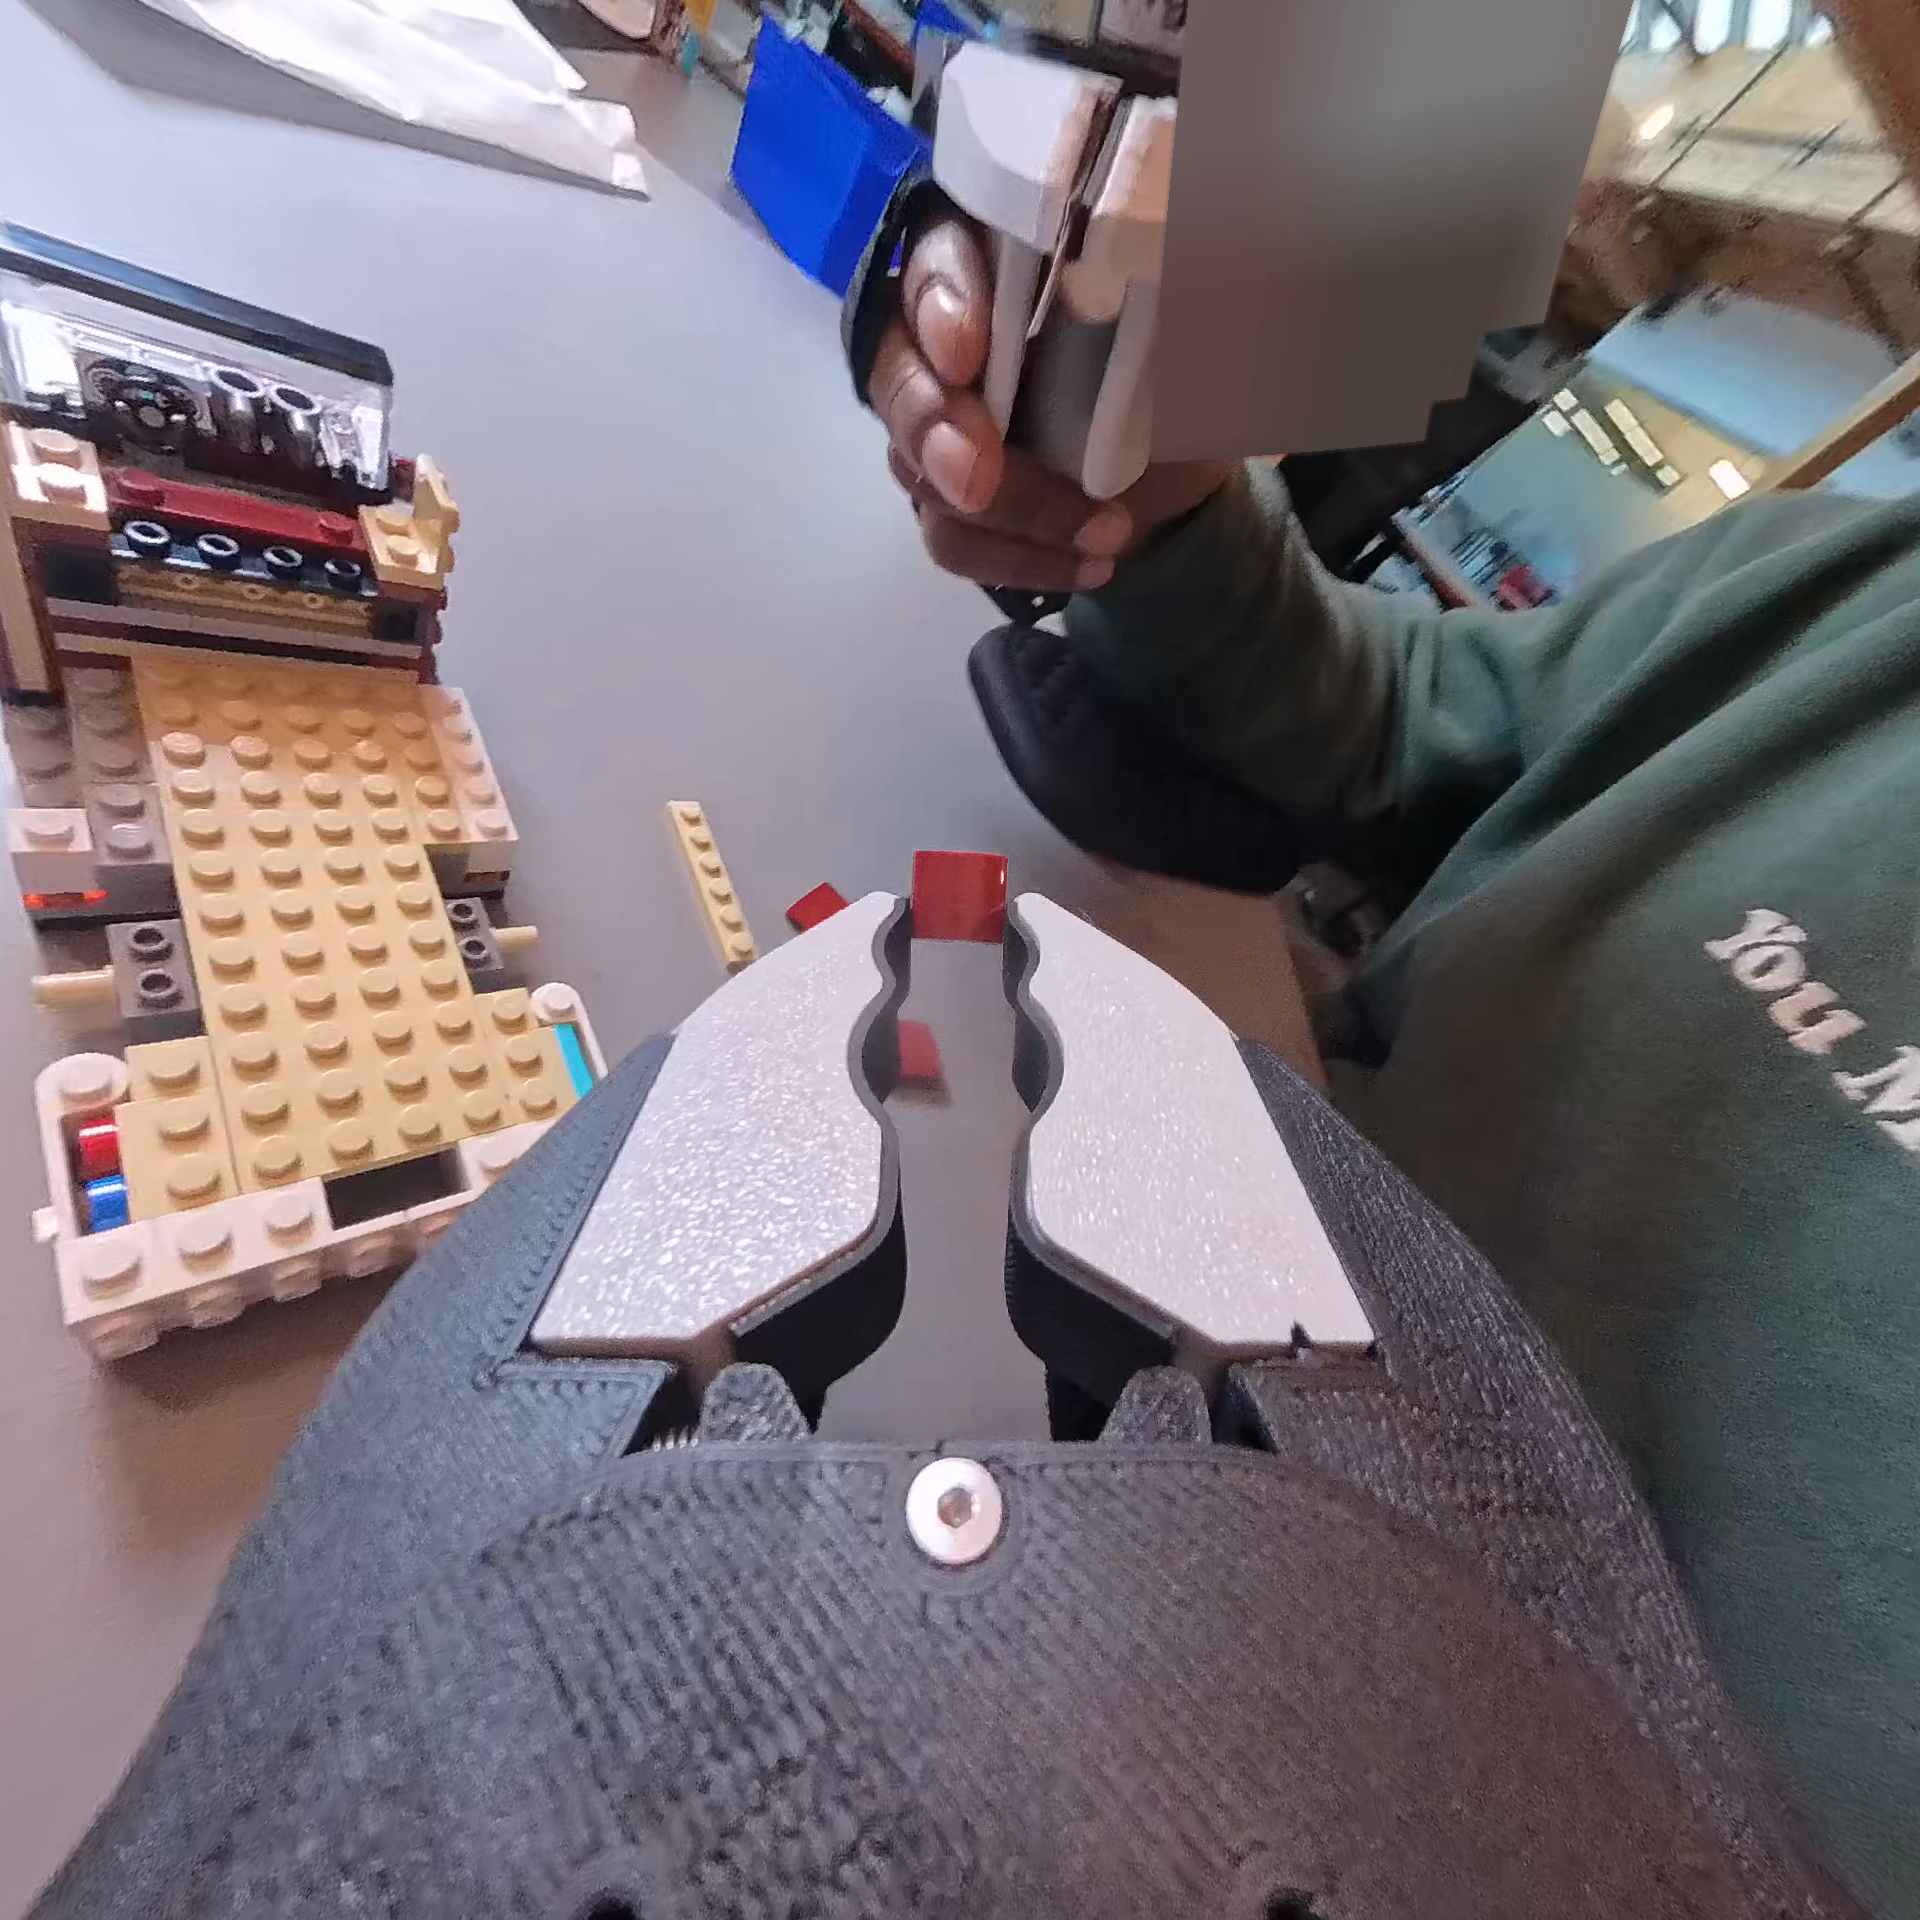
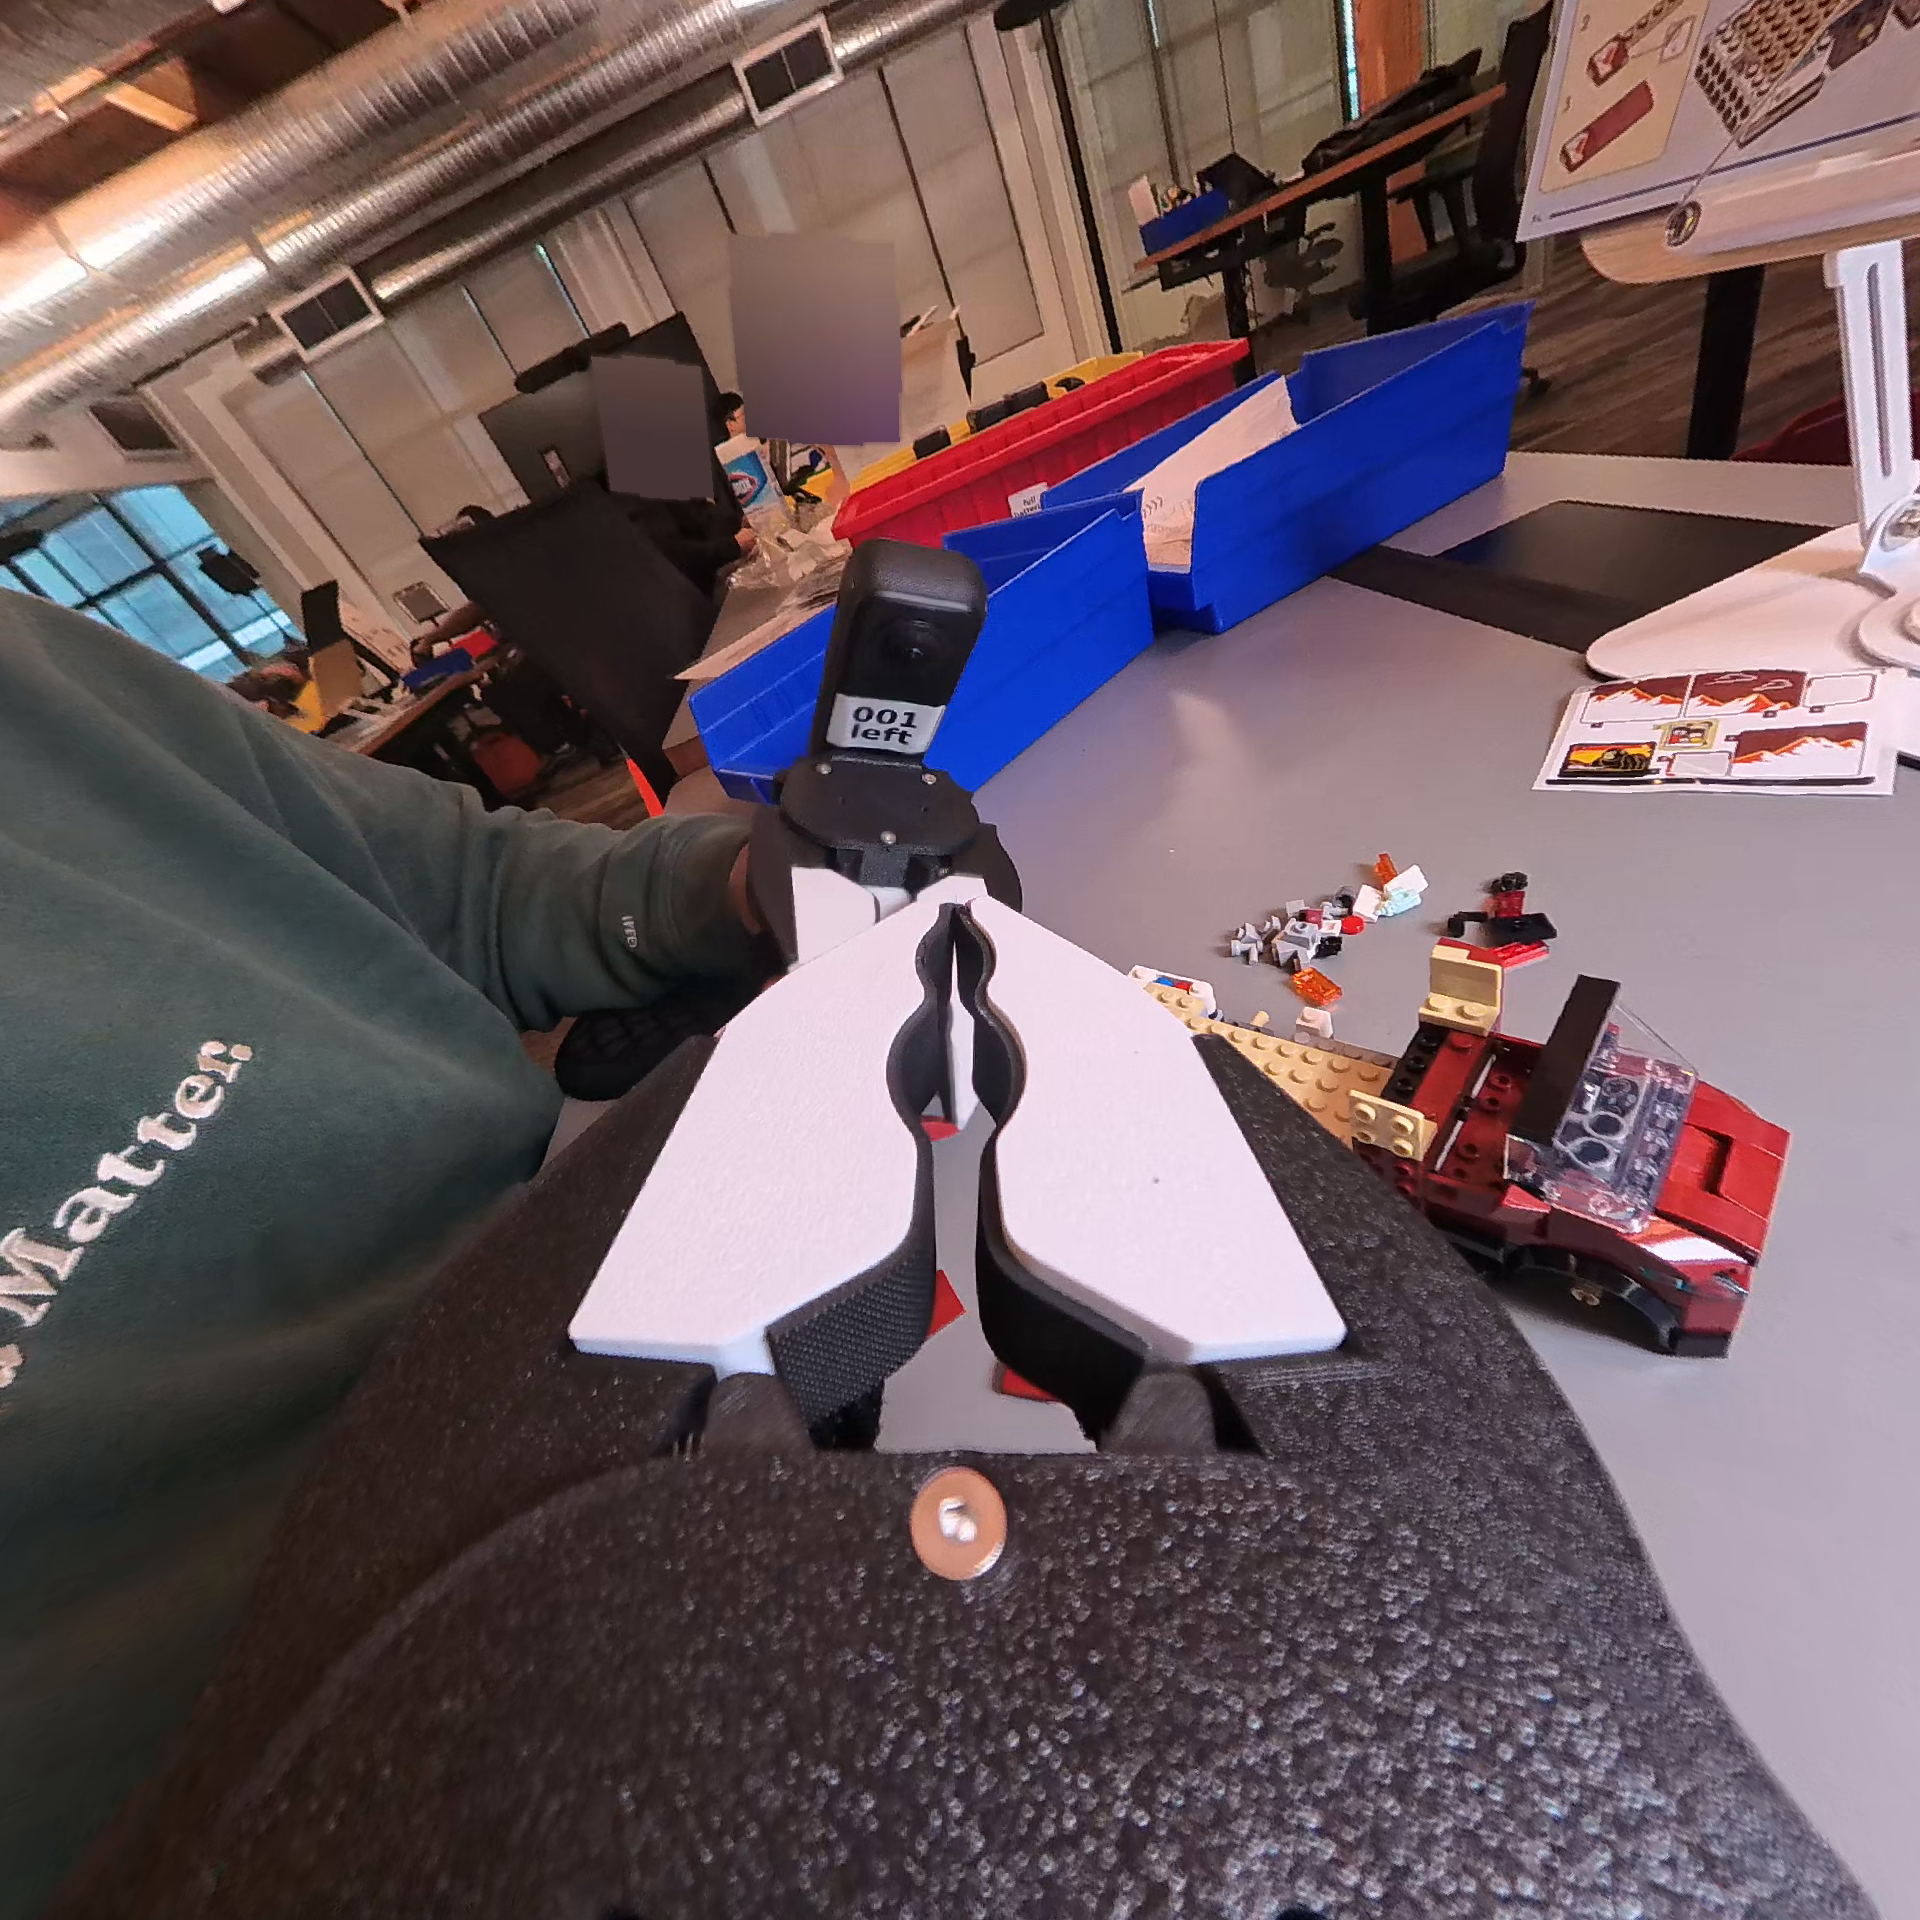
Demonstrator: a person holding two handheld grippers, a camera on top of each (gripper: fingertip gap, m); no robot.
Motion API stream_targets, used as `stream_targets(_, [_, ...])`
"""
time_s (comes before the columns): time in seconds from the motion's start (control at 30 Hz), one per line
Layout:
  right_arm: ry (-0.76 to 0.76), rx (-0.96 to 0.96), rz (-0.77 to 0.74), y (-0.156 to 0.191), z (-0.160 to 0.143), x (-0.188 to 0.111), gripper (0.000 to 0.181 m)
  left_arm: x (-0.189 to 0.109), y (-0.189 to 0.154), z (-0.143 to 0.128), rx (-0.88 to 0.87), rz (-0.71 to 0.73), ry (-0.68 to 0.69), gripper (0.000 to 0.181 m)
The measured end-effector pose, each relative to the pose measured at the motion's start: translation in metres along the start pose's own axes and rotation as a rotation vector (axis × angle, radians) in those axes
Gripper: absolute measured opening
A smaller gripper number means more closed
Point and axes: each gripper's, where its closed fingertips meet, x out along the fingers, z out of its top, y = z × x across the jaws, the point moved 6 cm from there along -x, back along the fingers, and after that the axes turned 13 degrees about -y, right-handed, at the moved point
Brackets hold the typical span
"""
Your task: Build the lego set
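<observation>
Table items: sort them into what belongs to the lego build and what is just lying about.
Belongs to the build:
red tile in the left gripper
lego car
tan strip
loose small parts
sticker sheet
instruction page

Lying about:
blue bins
red bin
white stand

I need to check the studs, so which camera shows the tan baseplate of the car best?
The left wrist view: the tan baseplate lies open from above, studs plain. The right wrist view shows only a tan sliver behind the right gripper.
</observation>
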Motion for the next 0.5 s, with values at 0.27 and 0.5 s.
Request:
stream_targets(0.27, [0.001, 0.002, -0.004, -0.001, 0.000, 0.000, 0.000, 0.014, 0.013, -0.013, 0.310, 0.238, 0.196, 0.017])
stream_targets(0.5, [-0.007, 0.001, -0.007, -0.002, 0.002, -0.002, 0.000, 0.025, 0.014, -0.012, 0.525, 0.243, 0.316, 0.017])
